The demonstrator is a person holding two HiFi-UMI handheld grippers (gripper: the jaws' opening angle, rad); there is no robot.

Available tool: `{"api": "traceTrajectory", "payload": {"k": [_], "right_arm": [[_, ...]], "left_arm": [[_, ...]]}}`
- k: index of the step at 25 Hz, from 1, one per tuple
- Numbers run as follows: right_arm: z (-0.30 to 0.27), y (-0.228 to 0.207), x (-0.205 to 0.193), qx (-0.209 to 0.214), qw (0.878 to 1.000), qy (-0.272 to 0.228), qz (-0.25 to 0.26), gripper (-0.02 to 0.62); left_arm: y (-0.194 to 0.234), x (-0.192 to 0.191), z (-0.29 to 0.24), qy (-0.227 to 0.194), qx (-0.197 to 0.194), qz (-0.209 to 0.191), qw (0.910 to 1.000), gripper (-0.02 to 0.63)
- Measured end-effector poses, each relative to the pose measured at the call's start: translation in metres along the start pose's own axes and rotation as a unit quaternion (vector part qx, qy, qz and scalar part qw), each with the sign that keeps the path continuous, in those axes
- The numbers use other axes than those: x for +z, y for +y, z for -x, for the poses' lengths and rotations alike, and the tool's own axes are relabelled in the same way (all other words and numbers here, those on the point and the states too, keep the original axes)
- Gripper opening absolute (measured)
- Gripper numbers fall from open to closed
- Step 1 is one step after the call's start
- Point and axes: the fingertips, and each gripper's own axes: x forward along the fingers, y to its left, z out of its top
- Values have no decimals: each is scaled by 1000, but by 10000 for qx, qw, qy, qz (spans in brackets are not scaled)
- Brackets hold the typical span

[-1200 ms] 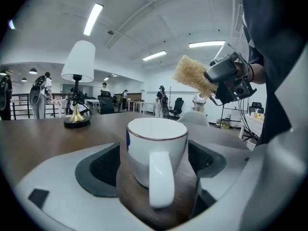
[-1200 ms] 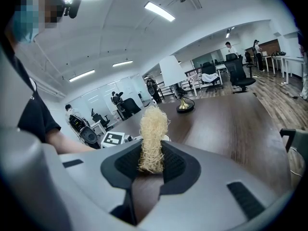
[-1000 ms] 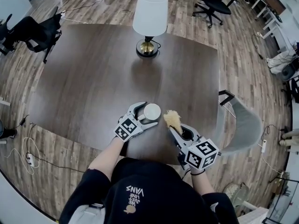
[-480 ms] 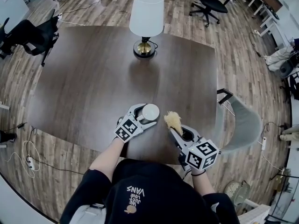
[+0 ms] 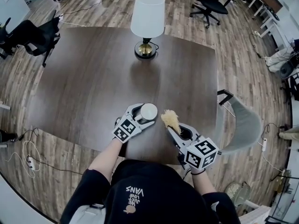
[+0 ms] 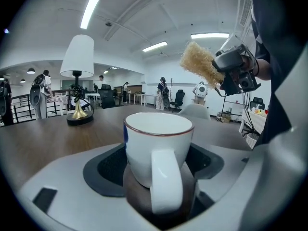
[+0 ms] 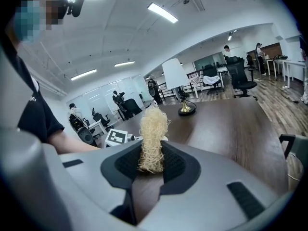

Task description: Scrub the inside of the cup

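saw a glossy white cup, round, thin dark rim, looped handle, standing on the dark wood-grain table near its front edge, clasped at the sides by the wide-set left gripper. couldn't make out its base behind the handle. pinched a coarse, straw-coloured fibrous scrubber in the right gripper, lower end buried between the pads, tilted up just beside the cup.

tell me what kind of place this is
Most likely an open-plan office: rolling office chairs on a wood-plank floor, long ceiling strip lights, and desks along the room's edge, around a big dark table with a table lamp.
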Motion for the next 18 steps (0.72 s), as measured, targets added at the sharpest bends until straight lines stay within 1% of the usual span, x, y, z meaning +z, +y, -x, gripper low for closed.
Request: {"api": "traceTrajectory", "payload": {"k": [2, 5, 10, 12, 15, 18], "right_arm": [[-2, 6, 6, 92, 9999, -44, 81, 91], [-6, 15, 17, 218, 9995, -137, 207, 91], [-8, 29, 34, 419, 9979, -278, 407, 91], [-9, 36, 41, 512, 9971, -315, 473, 91], [-8, 45, 51, 637, 9956, -366, 589, 91], [-5, 53, 60, 700, 9936, -420, 786, 91]], "left_arm": [[2, 7, 10, 31, 58, -37, 10000, 388], [1, 25, 27, -23, 136, -209, 9997, 388], [0, 61, 54, -341, 394, -335, 9981, 387], [4, 74, 65, -385, 541, -376, 9971, 388], [8, 86, 79, -278, 738, -466, 9958, 388], [7, 95, 91, -131, 884, -672, 9937, 388]]}}
